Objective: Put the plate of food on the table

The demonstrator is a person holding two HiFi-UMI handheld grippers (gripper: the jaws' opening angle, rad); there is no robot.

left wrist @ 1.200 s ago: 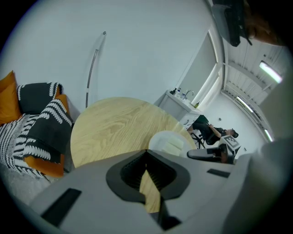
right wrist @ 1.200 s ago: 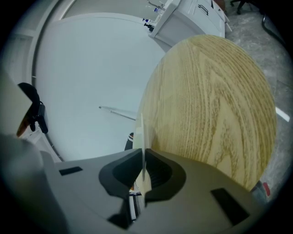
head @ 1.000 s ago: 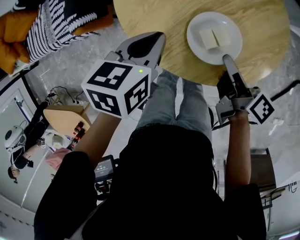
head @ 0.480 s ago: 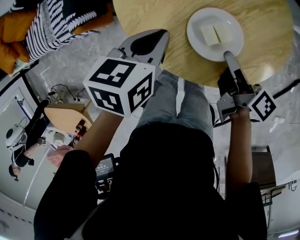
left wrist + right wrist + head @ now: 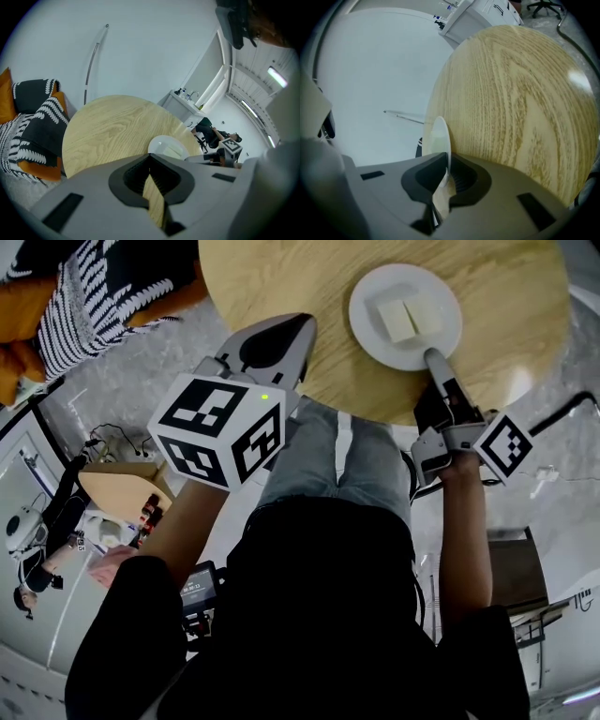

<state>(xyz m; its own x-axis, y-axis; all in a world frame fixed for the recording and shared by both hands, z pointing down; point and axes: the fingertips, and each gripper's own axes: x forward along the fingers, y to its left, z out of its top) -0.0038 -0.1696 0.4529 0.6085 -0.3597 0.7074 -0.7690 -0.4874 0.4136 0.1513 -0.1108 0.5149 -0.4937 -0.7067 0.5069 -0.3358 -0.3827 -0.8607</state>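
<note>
Plate: the white plate (image 5: 367, 298) with two pale slices of food (image 5: 408, 320) sits over the near side of the round wooden worktop (image 5: 281, 277) (whether it rests on the wood is not clear).
Right gripper (image 5: 433, 357): jaws pinching the plate's near rim, its thin edge between them.
Left gripper (image 5: 305, 322): at the worktop's near-left edge, well apart from the plate; jaws pressed together, nothing between them.
</note>
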